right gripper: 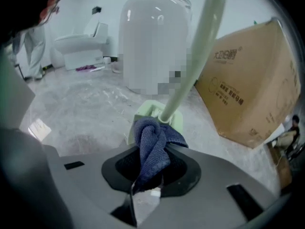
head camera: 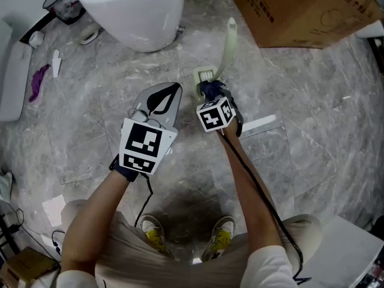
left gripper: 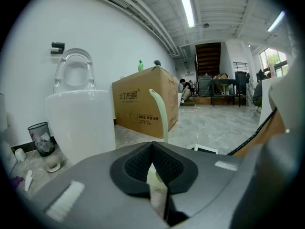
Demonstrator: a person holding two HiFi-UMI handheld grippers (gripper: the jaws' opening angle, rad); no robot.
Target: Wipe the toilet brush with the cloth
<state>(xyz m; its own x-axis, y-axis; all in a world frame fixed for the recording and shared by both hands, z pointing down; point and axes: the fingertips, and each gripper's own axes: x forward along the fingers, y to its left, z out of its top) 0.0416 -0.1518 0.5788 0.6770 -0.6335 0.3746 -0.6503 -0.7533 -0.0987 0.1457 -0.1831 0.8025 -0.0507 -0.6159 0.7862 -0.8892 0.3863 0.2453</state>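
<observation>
A pale green toilet brush stands on the grey marble floor, its curved handle (head camera: 228,41) rising from a square holder (head camera: 203,75). My right gripper (head camera: 211,91) is shut on a dark blue cloth (right gripper: 152,144). The bunched cloth presses against the foot of the handle (right gripper: 193,70) at the holder (right gripper: 148,112). My left gripper (head camera: 173,90) hovers just left of the holder, apart from it. Its jaws meet at the tips (left gripper: 151,146) with nothing gripped. The handle (left gripper: 160,113) rises straight ahead of it.
A white toilet (head camera: 135,8) stands close behind the brush, and a large cardboard box (head camera: 300,11) at the back right. A small bin (head camera: 63,2), a purple item (head camera: 39,80) and a white fixture (head camera: 12,77) sit at the left. The person's shoes (head camera: 156,233) are below.
</observation>
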